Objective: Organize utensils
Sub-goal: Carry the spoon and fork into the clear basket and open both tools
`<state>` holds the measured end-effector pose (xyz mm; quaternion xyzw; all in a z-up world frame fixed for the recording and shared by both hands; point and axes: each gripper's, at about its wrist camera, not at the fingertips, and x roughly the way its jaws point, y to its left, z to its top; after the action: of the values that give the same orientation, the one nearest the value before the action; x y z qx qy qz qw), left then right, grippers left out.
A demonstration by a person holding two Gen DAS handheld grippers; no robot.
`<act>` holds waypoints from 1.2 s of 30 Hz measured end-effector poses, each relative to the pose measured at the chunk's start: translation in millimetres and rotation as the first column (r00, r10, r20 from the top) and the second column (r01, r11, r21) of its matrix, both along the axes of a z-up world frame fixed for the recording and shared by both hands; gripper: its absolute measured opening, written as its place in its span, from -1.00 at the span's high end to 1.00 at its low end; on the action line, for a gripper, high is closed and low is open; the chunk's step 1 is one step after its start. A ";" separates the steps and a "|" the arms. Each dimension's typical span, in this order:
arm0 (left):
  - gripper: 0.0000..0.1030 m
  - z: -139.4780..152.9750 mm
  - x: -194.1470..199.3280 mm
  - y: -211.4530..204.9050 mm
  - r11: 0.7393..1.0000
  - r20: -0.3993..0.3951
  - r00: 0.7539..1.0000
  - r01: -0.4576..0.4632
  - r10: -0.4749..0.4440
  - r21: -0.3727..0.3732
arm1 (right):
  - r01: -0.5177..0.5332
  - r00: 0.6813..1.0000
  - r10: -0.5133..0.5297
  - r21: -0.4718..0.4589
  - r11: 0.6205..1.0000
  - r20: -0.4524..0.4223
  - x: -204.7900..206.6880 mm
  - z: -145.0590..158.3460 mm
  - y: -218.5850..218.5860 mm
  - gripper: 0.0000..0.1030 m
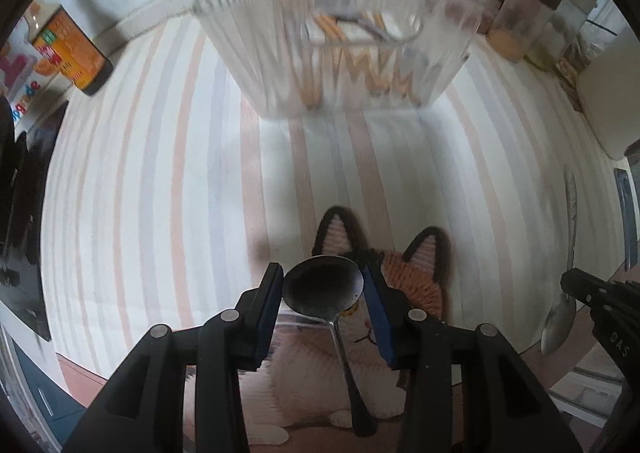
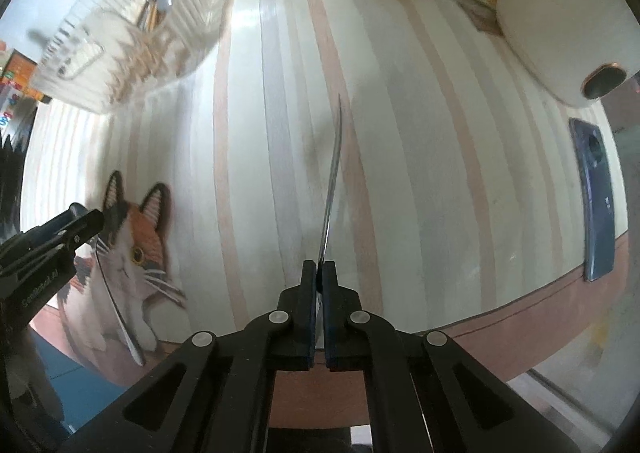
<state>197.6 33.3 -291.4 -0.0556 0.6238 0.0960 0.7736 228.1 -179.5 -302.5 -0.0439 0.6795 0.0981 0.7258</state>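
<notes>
While pinched by the left gripper (image 1: 323,295), spoon (image 1: 320,289) bowl forward, handle trailing back.

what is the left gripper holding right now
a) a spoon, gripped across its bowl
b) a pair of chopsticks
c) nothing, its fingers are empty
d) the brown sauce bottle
a: in the left wrist view the left gripper has its blue pads on either side of the bowl of the spoon, whose handle hangs down toward the camera above the cat-shaped mat.
</notes>
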 end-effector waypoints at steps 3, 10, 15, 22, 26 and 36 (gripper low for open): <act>0.27 18.5 1.9 -2.6 1.000 0.029 1.000 0.006 -0.007 0.006 | 0.019 1.000 -0.019 0.024 1.000 0.012 1.6 10.1 -3.6 0.96; 0.27 54.5 1.6 -16.7 1.000 0.104 0.994 0.013 -0.015 0.020 | 0.059 0.997 -0.063 0.098 0.993 0.035 11.7 37.4 -15.4 0.96; 0.27 80.6 0.7 -16.9 0.999 0.156 0.988 0.016 -0.021 0.037 | 0.073 0.994 -0.083 0.138 0.988 0.067 8.4 57.3 -12.4 0.96; 0.27 113.9 -1.4 -11.5 0.997 0.229 0.973 0.015 -0.032 0.076 | 0.055 0.988 -0.080 0.180 0.982 0.131 16.7 85.2 0.9 0.96; 0.27 135.9 -2.3 -6.0 0.997 0.275 0.961 0.005 -0.026 0.076 | 0.036 0.982 -0.073 0.205 0.978 0.176 24.5 106.7 10.4 0.96; 0.27 214.4 9.1 10.5 1.000 0.407 0.913 -0.021 0.014 0.014 | -0.033 0.962 -0.043 0.271 0.962 0.269 59.6 168.7 40.4 0.96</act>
<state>206.7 43.8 -77.0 -0.0730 0.4481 0.0949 0.8859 287.6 -139.1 -133.8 0.0450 0.5532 0.1820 0.8117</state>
